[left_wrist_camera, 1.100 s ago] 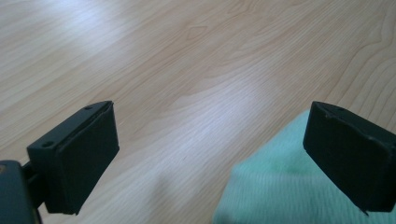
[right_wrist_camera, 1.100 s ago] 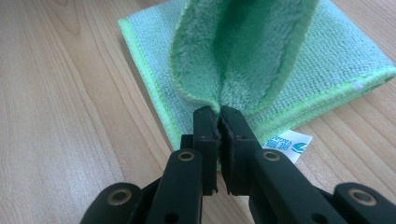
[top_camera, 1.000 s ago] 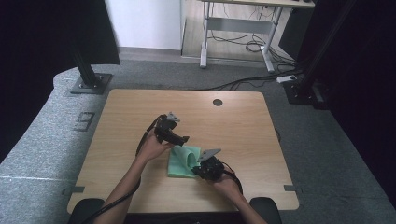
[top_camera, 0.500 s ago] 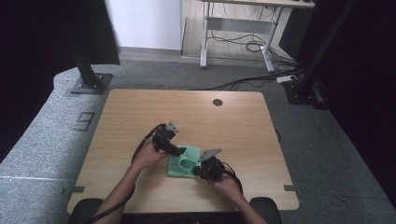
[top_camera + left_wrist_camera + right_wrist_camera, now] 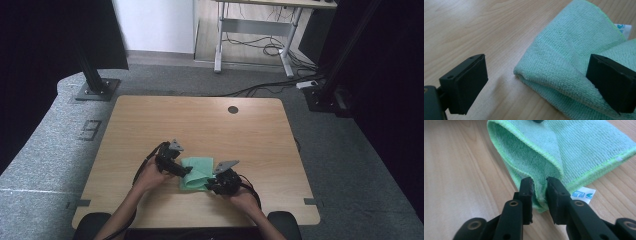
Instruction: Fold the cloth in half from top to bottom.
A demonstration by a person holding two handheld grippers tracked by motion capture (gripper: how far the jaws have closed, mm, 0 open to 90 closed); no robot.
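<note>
A folded green microfibre cloth (image 5: 196, 172) lies on the wooden table (image 5: 200, 120) near the person's edge. My left gripper (image 5: 186, 170) sits low at the cloth's left side. Its jaws stand wide open around the folded corner (image 5: 529, 75), and one pad (image 5: 614, 82) hovers over the cloth. My right gripper (image 5: 210, 186) is at the cloth's near right corner. Its jaws have just been opening. A raised fold of the cloth (image 5: 539, 192) still stands between the narrowly parted pads (image 5: 527, 192), loose rather than pinched. A white label (image 5: 582, 193) pokes out beside it.
The tabletop has a round cable hole (image 5: 233, 109) at the back. A black stand base (image 5: 95, 90) sits on the grey floor at the far left, and another desk frame (image 5: 255, 35) with cables is behind.
My left gripper has come back toward the person and down, from above the cloth's far side to its left edge. The right hand has stayed put at the near right corner.
</note>
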